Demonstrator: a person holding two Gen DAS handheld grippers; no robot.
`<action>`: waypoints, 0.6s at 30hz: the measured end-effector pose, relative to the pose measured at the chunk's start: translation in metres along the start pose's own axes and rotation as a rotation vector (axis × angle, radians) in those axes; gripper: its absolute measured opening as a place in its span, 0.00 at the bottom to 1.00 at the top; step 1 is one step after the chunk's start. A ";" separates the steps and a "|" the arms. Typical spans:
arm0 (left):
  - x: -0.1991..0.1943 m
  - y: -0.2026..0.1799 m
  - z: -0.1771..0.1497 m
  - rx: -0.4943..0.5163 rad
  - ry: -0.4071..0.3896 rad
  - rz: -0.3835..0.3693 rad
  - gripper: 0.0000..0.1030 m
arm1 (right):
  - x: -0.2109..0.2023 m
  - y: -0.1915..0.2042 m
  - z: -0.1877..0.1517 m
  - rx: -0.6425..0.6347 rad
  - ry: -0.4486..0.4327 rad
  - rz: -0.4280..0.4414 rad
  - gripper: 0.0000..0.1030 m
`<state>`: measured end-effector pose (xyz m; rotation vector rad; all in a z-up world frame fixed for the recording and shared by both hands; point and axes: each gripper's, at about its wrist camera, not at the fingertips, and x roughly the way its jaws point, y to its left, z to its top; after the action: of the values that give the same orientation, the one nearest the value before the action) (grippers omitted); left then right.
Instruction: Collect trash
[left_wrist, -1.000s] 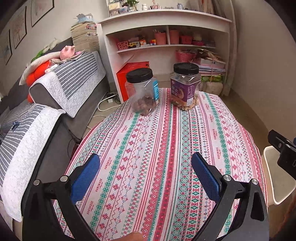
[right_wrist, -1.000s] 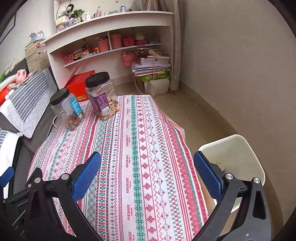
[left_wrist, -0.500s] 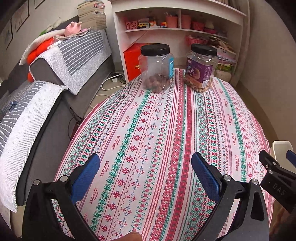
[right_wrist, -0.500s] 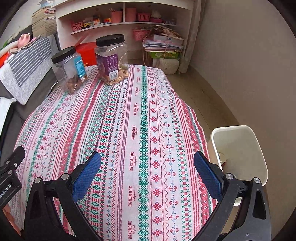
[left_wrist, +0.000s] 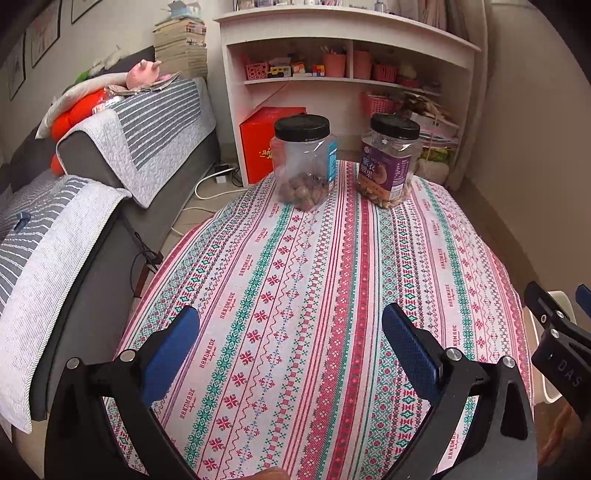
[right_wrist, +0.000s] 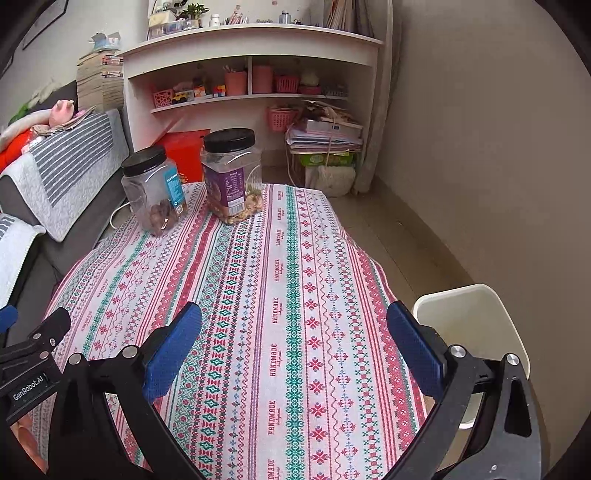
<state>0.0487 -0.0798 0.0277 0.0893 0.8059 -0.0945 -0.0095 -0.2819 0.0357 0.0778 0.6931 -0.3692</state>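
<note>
Living room, daylight: grey sofa (left_wrist: 110, 206) draped in striped quilted throws along the left wall, white shelving unit (right_wrist: 251, 74) at the far end crowded with pink baskets, cups and small toys, stacked books beside it, bare beige wall on the right. Red box (left_wrist: 266, 140) on the floor below the shelves, bundled papers (right_wrist: 325, 136) piled next to it.

In the middle, a worktop (left_wrist: 314, 295) under a cloth striped in red, green and white, printed "HANDMADE".

Just off the worktop's right edge, on the floor, a white trash bin (right_wrist: 476, 317), open-topped; contents hidden from this angle. No loose trash to be made out on the cloth.

At the worktop's far end, side by side and apart, two clear plastic jars with black screw lids: blue-labelled jar (left_wrist: 304, 162) on the left, mostly empty with a shallow layer of brown nuts at the bottom; purple-labelled jar (left_wrist: 389, 166) on the right, pale nuts at its base.

Nearest the cameras, both tongs held low over the worktop's near end: left tongs (left_wrist: 291, 332) spread wide with nothing between the blue pads, right tongs (right_wrist: 295, 328) likewise wide apart and empty, right pad over the bin's rim.
</note>
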 end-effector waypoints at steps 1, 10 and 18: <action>-0.001 -0.002 0.001 0.003 -0.005 -0.003 0.93 | -0.001 -0.004 0.000 0.005 -0.001 -0.002 0.93; -0.017 -0.034 0.011 0.036 -0.057 -0.038 0.93 | -0.015 -0.031 -0.001 0.016 -0.051 -0.054 0.93; -0.029 -0.055 0.020 0.035 -0.091 -0.078 0.93 | -0.023 -0.053 0.000 0.053 -0.069 -0.067 0.93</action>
<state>0.0361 -0.1348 0.0599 0.0861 0.7173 -0.1854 -0.0448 -0.3241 0.0530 0.0916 0.6193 -0.4523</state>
